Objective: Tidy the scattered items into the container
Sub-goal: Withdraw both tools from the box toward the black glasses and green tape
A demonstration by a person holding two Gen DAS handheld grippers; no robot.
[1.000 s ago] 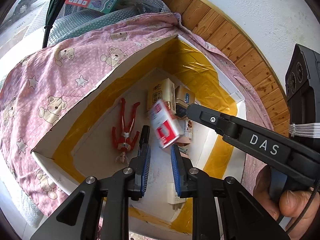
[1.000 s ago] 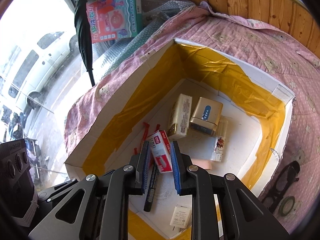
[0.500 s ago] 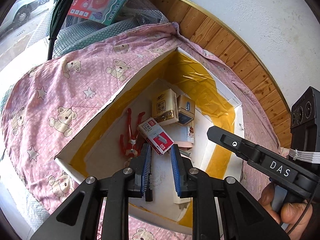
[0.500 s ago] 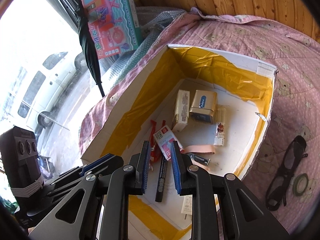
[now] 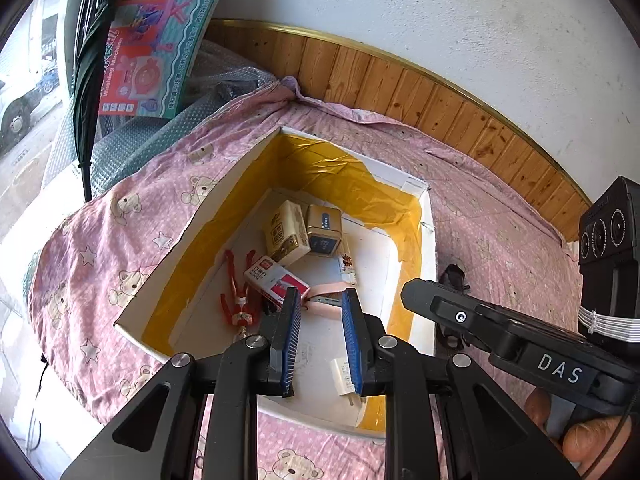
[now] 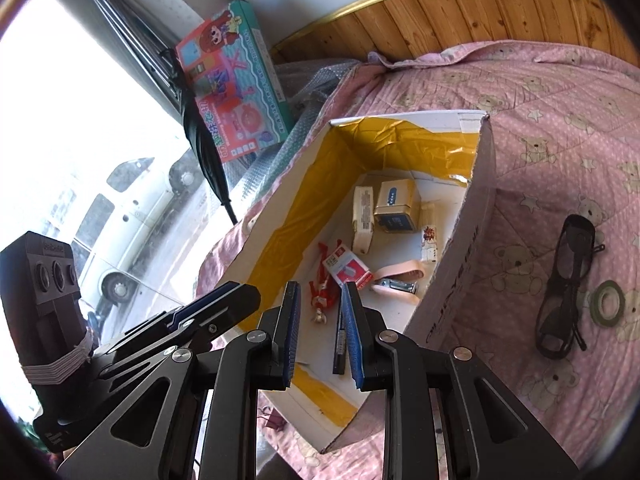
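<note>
On pink bear-print bedspread (image 6: 560, 92), white box (image 6: 460, 280)

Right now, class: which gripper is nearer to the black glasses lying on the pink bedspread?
Right. The right gripper sits over the box's near end, with the glasses just past the box's right wall. The left gripper is farther left, over the box's opposite side.

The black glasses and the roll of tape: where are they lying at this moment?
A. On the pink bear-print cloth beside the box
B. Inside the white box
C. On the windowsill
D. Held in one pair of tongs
A: the black glasses and roll of tape lie on the pink cloth, outside the white box.
</note>
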